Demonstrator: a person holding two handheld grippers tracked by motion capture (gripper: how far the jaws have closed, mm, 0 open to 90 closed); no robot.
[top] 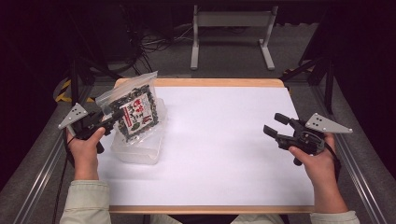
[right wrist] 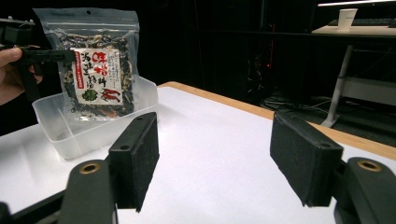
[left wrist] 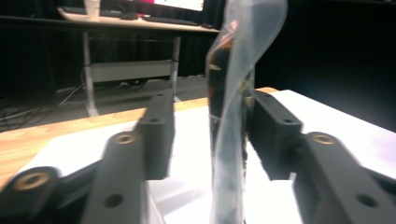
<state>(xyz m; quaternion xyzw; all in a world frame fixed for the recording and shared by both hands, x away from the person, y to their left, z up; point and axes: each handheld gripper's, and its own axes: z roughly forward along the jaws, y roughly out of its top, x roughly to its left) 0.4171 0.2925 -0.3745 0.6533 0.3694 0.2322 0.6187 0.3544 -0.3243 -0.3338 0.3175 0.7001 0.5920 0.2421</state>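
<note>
Seaweed snack pouch (top: 135, 112) is what you are working with: a clear plastic packet of dark dried pieces with a red and white label, held upright at the left of the high view, over the clear plastic tub (top: 140, 150) that sits on the white-covered table (top: 224, 154). From the right tool view the pouch's lower end appears to hang inside the tub, though you cannot tell whether it touches the bottom.

Your left tool (top: 113, 116) has the pouch's edge between its jaws. In the left tool view the film runs up the gap edge-on, lying against the right jaw while a clear gap remains to the left jaw, so the jaws are part-way closed and the pictures do not settle whether they are pinching it or only standing round it.

Your right tool (top: 274, 125) hovers at the right of the high view, well apart from pouch and tub, jaws wide apart and holding nothing.

Expect the pouch to be very light and the film soft, smooth and slippery. It will likely bend and swing from a single edge hold, and the dried contents could crumble if squeezed. Judge the flat sealed strip along the top or side as the best place to take it, clear of the filled middle, with both pads fully on the film.
</note>
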